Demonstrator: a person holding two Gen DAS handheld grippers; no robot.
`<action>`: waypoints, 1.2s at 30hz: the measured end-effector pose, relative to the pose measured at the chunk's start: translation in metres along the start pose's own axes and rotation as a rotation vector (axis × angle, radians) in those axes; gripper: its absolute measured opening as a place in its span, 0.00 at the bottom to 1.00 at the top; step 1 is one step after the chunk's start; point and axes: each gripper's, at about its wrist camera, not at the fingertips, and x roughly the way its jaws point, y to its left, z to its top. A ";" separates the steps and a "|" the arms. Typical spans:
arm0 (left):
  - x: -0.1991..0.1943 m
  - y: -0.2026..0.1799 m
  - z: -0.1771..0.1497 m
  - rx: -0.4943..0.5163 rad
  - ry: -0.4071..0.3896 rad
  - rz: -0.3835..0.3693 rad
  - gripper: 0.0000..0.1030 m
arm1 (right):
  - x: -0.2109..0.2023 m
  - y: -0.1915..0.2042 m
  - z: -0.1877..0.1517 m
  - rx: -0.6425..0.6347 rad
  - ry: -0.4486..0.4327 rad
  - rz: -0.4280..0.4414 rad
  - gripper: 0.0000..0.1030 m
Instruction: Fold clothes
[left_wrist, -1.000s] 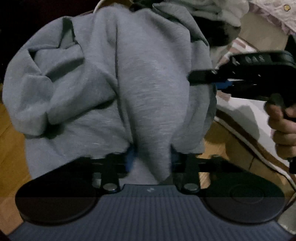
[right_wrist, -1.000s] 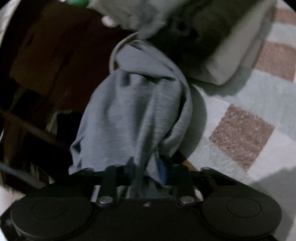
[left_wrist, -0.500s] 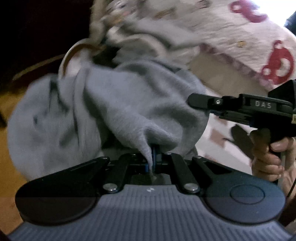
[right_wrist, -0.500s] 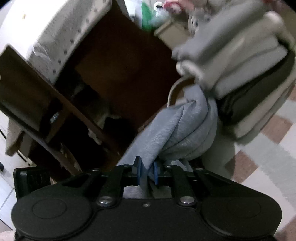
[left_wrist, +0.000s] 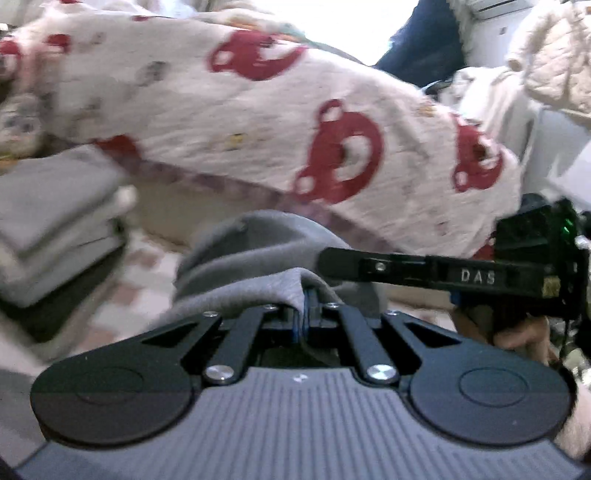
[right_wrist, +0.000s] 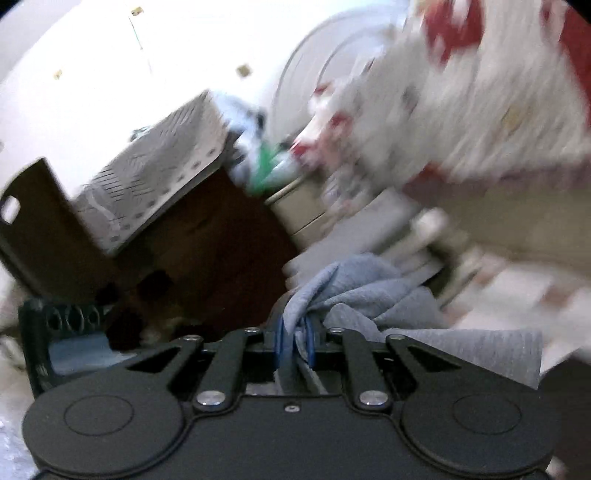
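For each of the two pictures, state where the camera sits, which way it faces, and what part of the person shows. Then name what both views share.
Left wrist: sits on the left gripper, faces the bear-print blanket; the right gripper and a hand show.
Right wrist: sits on the right gripper, faces a dark wooden shelf; no body shows.
Shared: the grey garment, clamped by both, and the blanket.

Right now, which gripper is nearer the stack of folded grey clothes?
Left, as far as the left wrist view shows. The left gripper is shut on the grey garment, with the folded stack just to its left; the right gripper reaches in from the far side.
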 end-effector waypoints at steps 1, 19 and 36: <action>0.020 -0.007 0.000 0.007 0.002 -0.039 0.02 | -0.016 -0.005 0.003 0.000 -0.027 -0.076 0.16; 0.119 0.002 -0.102 -0.040 0.291 0.349 0.40 | -0.098 -0.116 -0.172 0.456 0.138 -0.440 0.65; 0.068 0.091 -0.159 -0.273 0.421 0.605 0.71 | -0.052 -0.142 -0.203 0.601 0.305 -0.346 0.79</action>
